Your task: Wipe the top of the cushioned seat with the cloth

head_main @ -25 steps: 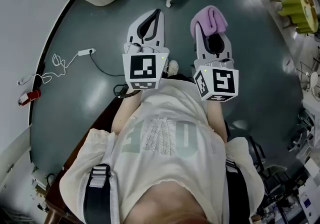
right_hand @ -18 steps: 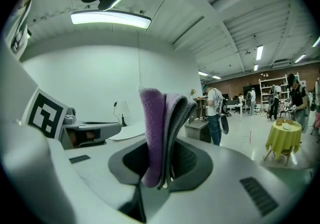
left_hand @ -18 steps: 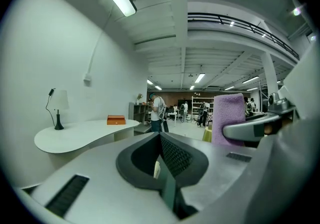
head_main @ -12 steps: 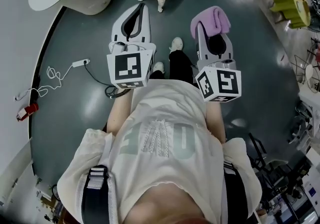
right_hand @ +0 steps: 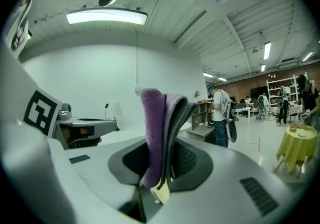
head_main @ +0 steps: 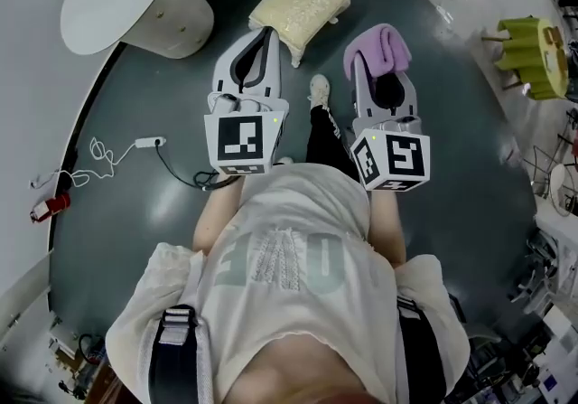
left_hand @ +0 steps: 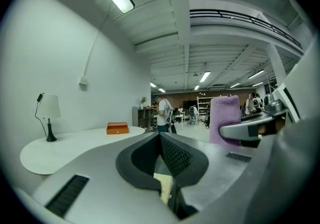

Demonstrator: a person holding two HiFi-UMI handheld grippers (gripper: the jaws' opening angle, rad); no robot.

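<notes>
the left gripper [head_main: 267, 33], its smooth grey jaws pressed together on nothing, points at the cream, nubbly, pillow-shaped cushioned seat [head_main: 302, 0], which lies nearer than a second ago, just beyond the jaw tips. at right, the right gripper [head_main: 374, 63] pinches a folded, fluffy purple cloth [head_main: 379, 41], apart from the seat.

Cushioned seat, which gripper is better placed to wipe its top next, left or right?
Right. The right gripper is shut on the purple cloth, though the seat lies ahead and to its left. The left gripper points nearer the seat, but its jaws are together and hold nothing.
</notes>
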